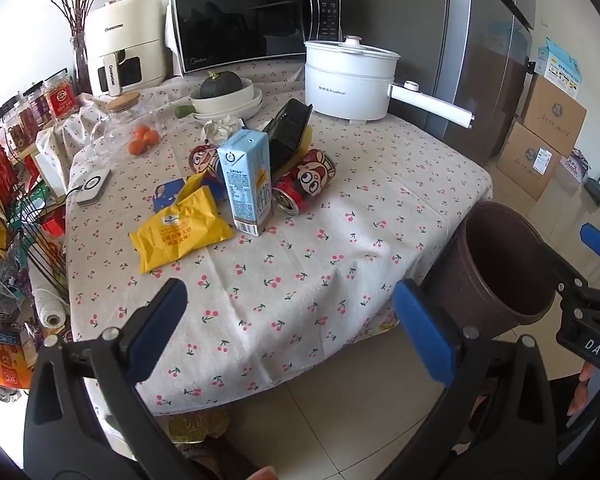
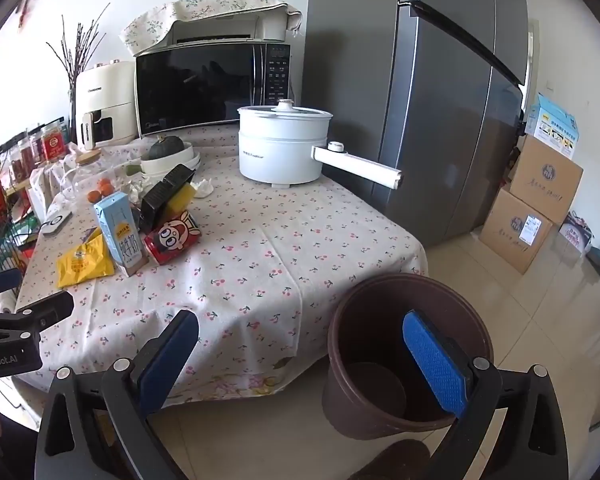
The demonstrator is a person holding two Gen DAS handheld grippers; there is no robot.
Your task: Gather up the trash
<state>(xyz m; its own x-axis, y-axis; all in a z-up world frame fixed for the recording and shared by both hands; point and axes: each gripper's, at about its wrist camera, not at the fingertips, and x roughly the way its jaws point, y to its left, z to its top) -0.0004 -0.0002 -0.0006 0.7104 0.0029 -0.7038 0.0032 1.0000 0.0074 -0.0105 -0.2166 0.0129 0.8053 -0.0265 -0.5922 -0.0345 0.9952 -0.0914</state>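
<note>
cherry-print cloth covers the kitchen table (image 1: 300, 280), which fills the ground ahead of both grippers. left gripper (image 1: 290, 320) hangs over the near edge of the table with its jaws spread wide and nothing between them, its blue pads (image 1: 422, 334) clear of everything. right gripper (image 2: 304, 360) sits just to the side of it, jaws equally wide and holding nothing, its outer finger in front of the brown bin (image 2: 404, 356), which stands on the tiled floor beside the table corner and looks empty.

ahead of the left gripper, further onto the cloth, lies the trash in one cluster. nearest is a yellow wrapper (image 1: 180, 232) lying flat. just beyond and beside it stands a blue milk carton (image 1: 246, 184), upright. a red can (image 1: 304, 180) lies on its side touching the carton's far side, open end toward the camera, and a second can (image 1: 202, 158) lies behind the carton. a black tray (image 1: 288, 128) leans tilted over the cans, and a crumpled tissue (image 1: 220, 126) sits past it.

well beyond the cluster stand a white electric pot (image 1: 350, 80), a microwave (image 1: 256, 20) and an air fryer (image 1: 126, 48). a grey fridge (image 2: 420, 100) rises past the table, beyond the right gripper.
</note>
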